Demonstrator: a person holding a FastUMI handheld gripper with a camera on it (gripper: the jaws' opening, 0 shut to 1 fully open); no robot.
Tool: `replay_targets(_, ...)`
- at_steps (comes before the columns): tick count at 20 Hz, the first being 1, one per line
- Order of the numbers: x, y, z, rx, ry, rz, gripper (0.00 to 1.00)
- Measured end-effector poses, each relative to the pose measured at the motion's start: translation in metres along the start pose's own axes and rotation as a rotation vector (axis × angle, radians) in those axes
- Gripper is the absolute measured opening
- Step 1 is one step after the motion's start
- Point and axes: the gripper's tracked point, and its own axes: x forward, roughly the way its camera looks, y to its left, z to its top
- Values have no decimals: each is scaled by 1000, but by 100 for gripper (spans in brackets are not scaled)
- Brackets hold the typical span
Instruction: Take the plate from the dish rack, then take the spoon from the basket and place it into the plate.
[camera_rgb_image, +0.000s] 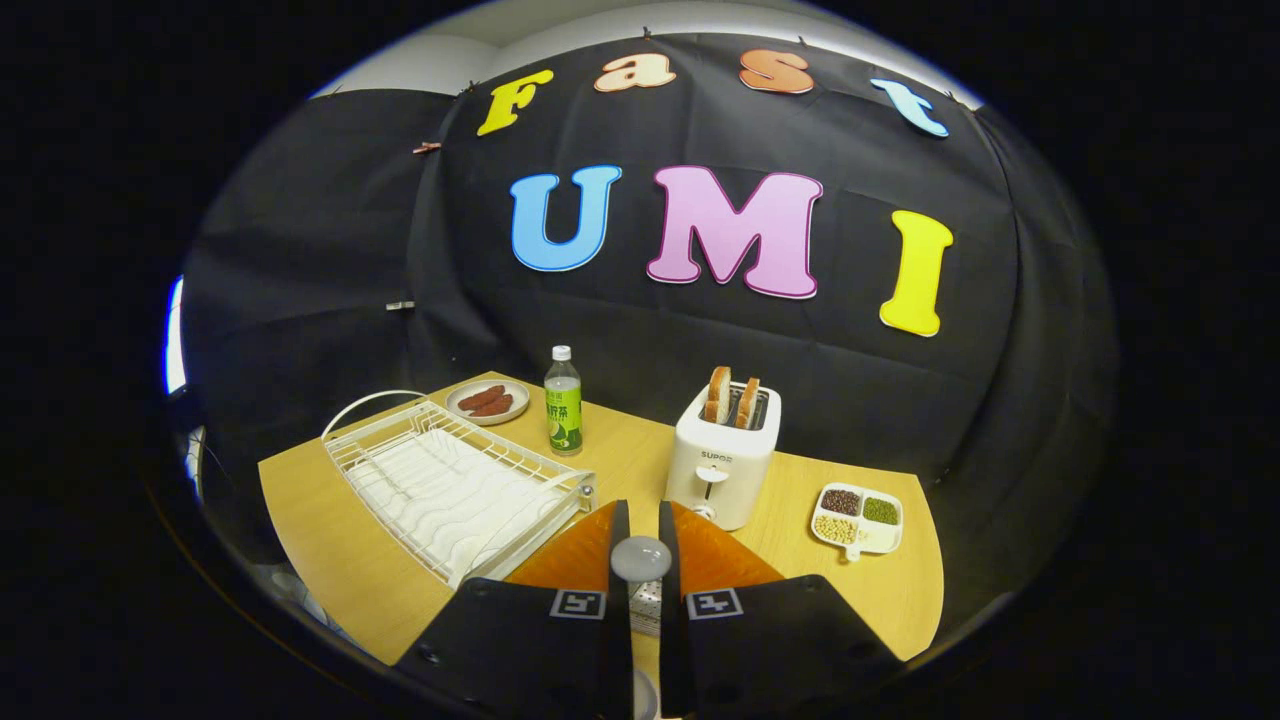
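Jaws are pulled in close with a thin gap left, and the gripper (641, 560) has a spoon (641, 556) pinched in that gap. Both black fingers (560, 640) press on it from either side. What shows of the spoon is a rounded, shiny grey-silver end poking up between the fingertips, and another small rounded bit of it peeks out lower down in the same gap. The middle part is hidden by the fingers.

An orange plate (720, 555) lies flat on the wooden table (330, 540) right under the fingertips, showing on both sides of them. Just behind the spoon there's a small perforated metal thing (648, 600), probably the basket, but too little shows to be sure.

Left of the fingers is the white wire dish rack (455, 485), slots bare. Beyond it is a small plate of sausages (488, 401) and a green bottle (563, 402) standing upright. Just ahead of the fingers is a white toaster (722, 455) with two slices of toast sticking up. To the right is a white divided dish (860, 518) with beans in its compartments.
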Motion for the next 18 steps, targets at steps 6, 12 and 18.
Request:
replay_targets(6,-36,24,-22,16,86,-31,15)
replay_targets(12,-48,39,-86,18,195,-97,14)
replay_targets(18,-28,47,-130,-162,222,-108,15)
